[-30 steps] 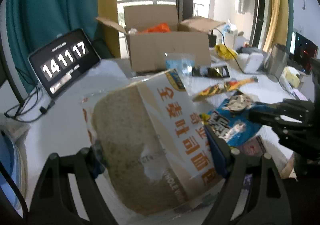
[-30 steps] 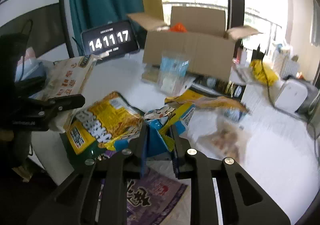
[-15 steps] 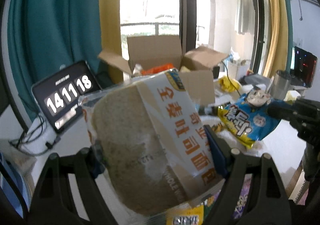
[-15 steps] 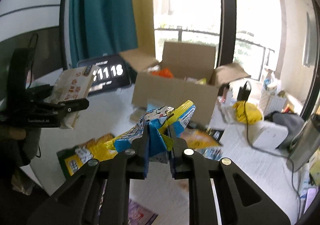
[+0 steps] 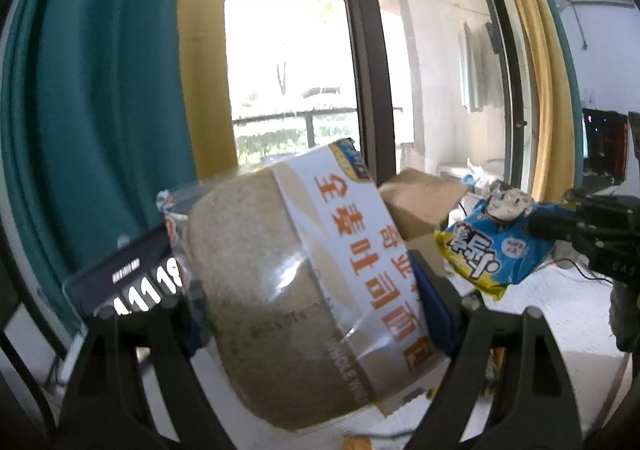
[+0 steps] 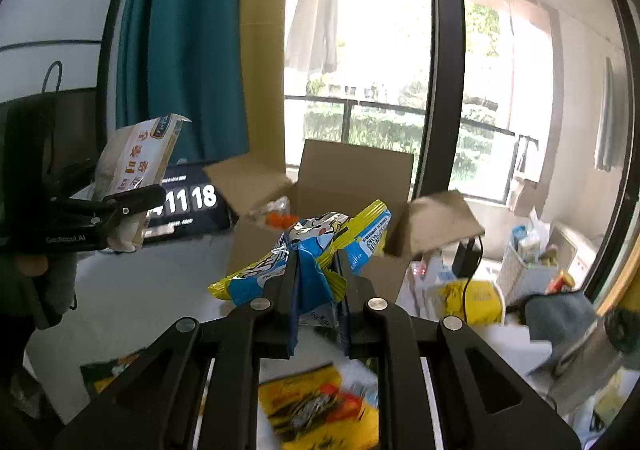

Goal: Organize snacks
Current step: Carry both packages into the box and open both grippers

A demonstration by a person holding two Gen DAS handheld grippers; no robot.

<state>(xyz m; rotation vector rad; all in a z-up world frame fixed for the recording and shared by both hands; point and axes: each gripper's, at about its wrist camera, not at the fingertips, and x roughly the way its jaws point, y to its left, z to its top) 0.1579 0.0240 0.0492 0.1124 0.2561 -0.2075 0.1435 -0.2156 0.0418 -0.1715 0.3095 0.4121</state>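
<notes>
Both grippers loaded, airborne, short of the box.
Left gripper (image 5: 316,314) clamps bread bag (image 5: 288,290); right gripper (image 6: 316,282) pinches blue snack pack (image 6: 316,250) by a crumpled fold. Cardboard box (image 6: 340,186) lies beyond the fingertips. Risk: the thin fold slips, dropping the pack.

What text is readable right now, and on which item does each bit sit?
"全麦" and "吐司面包", orange, with part of "WHOLE WHEAT": whole wheat toast bread bag in the left gripper.
"11 18": digital clock display; first digits hidden.
"GenRobot.AI": left gripper body, seen from the right wrist.
Blue and yellow snack bag in the right gripper: large characters upside down, barcode digits too small to read.
Yellow packet on the table: blurred, unreadable.
</notes>
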